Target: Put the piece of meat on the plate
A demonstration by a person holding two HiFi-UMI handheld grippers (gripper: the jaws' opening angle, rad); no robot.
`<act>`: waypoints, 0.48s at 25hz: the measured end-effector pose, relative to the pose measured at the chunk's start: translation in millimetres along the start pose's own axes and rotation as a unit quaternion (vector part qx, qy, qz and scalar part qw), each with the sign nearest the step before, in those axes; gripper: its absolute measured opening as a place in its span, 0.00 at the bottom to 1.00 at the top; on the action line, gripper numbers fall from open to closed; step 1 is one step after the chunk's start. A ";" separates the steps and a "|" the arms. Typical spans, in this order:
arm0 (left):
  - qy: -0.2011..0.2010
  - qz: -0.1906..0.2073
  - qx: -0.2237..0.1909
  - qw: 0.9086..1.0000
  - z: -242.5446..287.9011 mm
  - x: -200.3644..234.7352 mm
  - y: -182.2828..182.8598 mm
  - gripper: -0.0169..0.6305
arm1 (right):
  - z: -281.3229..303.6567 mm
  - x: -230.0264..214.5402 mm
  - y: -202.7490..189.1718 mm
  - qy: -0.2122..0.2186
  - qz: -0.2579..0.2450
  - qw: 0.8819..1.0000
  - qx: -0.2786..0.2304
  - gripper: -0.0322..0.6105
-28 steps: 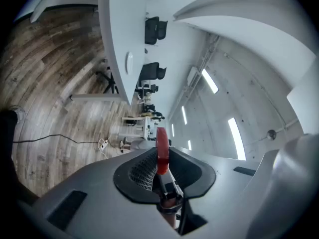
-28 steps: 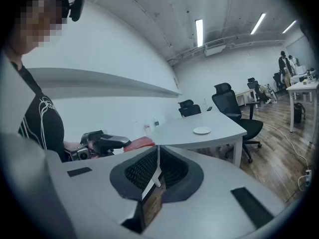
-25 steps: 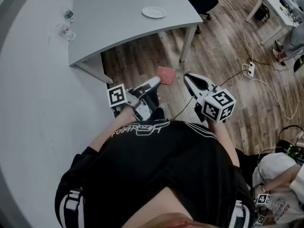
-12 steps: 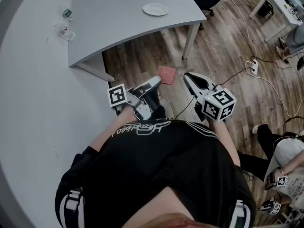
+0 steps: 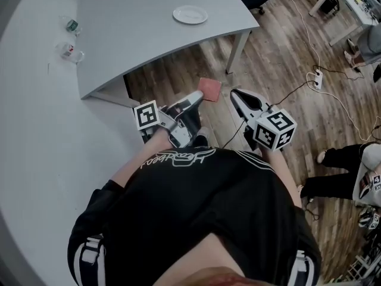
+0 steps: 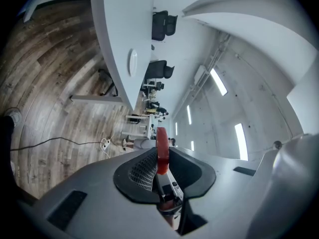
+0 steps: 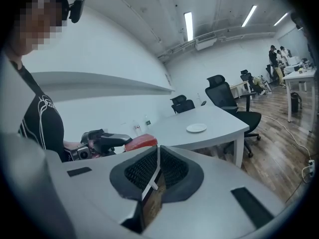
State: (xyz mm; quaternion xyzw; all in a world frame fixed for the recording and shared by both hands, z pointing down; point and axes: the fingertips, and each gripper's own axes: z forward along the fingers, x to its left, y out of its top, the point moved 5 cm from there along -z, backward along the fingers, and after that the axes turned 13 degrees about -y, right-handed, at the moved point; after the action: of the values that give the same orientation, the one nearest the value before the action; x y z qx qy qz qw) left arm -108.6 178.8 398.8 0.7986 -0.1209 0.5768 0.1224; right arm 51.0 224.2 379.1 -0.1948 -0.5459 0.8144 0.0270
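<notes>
The near edge of the piece of meat (image 5: 211, 90) is covered by the jaws of the left gripper (image 5: 196, 96); in the left gripper view it is seen edge-on only. The small items (image 5: 69, 52) on the table (image 5: 137, 34) cannot be identified. A second person (image 5: 351, 177) is cropped by the right edge

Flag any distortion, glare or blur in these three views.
Head view: evenly lit and sharp, wide lens bowing the table edge. Left gripper view: heavy fisheye, dark corners, room rolled sideways, ceiling lights blown out; the piece of meat is crisp. Right gripper view: fisheye vignette, a mosaic patch top left, plate in focus.
</notes>
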 end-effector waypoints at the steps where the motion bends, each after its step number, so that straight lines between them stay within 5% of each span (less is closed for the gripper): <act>1: -0.001 -0.002 0.002 1.000 3.4 1.0 7.2 0.14 | 6.4 -1.7 2.2 -0.001 0.000 1.000 0.001 0.08; 12: -0.009 -0.020 0.007 1.000 20.5 8.8 84.7 0.14 | 71.0 -11.4 27.3 -0.022 0.002 1.000 0.013 0.08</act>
State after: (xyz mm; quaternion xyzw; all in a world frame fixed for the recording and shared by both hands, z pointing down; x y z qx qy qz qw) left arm -115.9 91.8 405.6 0.8068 -0.1021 0.5679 0.1272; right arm 41.5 148.0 381.0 -0.1776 -0.5351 0.8257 0.0158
